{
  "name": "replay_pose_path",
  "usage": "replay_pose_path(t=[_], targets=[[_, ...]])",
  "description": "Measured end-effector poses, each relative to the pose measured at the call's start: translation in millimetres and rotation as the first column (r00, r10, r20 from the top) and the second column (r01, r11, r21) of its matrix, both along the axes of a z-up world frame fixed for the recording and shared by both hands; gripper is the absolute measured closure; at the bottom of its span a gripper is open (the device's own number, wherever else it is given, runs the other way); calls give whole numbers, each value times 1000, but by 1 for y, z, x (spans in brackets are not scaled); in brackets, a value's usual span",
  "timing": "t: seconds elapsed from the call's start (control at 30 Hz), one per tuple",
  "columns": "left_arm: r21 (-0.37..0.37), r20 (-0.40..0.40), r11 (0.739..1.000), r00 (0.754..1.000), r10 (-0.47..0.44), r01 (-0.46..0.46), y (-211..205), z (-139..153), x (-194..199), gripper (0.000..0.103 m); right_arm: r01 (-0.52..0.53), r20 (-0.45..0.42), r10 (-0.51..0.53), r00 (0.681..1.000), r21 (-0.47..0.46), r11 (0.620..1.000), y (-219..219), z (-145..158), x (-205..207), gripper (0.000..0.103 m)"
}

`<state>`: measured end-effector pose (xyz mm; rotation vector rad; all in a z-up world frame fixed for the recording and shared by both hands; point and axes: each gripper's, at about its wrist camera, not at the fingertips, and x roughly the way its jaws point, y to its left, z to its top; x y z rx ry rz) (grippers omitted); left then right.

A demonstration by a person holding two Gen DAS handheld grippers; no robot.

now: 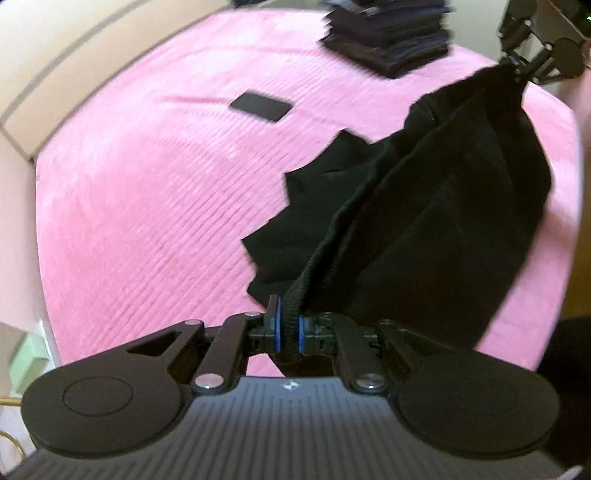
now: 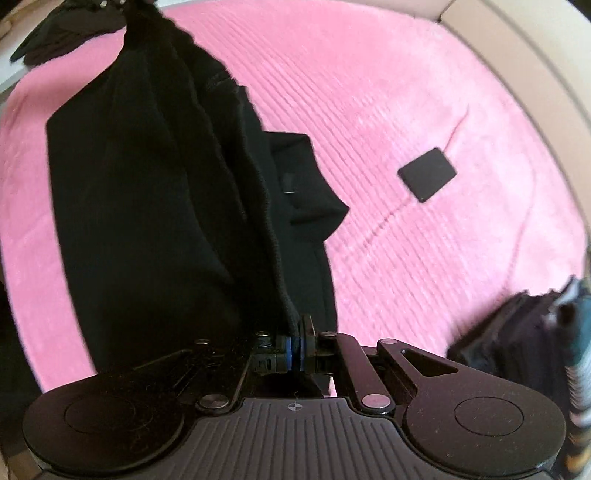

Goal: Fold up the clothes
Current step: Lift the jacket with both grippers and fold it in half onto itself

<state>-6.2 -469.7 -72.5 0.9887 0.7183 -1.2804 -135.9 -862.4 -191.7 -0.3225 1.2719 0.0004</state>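
A black garment [image 1: 443,206] hung stretched between the two grippers above a bed covered with a pink ribbed blanket [image 1: 155,206]. The left gripper [image 1: 289,330] had its jaws pinched narrow on a thick ribbed band at one end of the garment. In the same view the right gripper [image 1: 532,68] appeared at the upper right, clamping the other end, so the garment's long axis ran from the left gripper up and away toward the right one. The cloth sagged in loose folds between the two holds, and a flap [image 1: 295,206] dropped to the left of the main body.

From the right wrist view, the right gripper [image 2: 300,345] had its jaws nearly together on the ribbed edge of the garment [image 2: 147,192], which ran away from the camera to the left gripper's hold at the top left edge, where little of that gripper showed. A folded part with a small tag [image 2: 290,182] hung to the right of the main mass.

A small flat black rectangle [image 1: 260,106] lay on the blanket, well apart from the garment. A stack of folded dark clothes [image 1: 388,35] sat at the far side of the bed in the left view, and showed blurred at the lower right of the right view
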Motion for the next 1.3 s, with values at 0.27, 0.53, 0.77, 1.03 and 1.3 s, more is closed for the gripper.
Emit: replay_pose_path(t=[0.27,0.53,0.77,1.03,1.3], targets=[[64,-50,993,994,100,-97,-82,-63,65,97,69,-33,-65,997,105,992,-91,-55,53,101],[62,-97,992,989,114,-109,-121,-126,114,96,225,-49,-220,974,188,956,-135,-107,72,101],[71,-69,969,968,240,-236,-135,-175,143,82,547,34,-578,816,281,789,-177,-124,63,49],[30,-62,953,951,302,-300,-113,-140,155,85,674,146,-827,543,510,534,-160,-67,-6,49],[63,-240,993,964,112,-100,-131,-167,68,82,685,-97,-812,576,600,414,-97,-111,-88,49]])
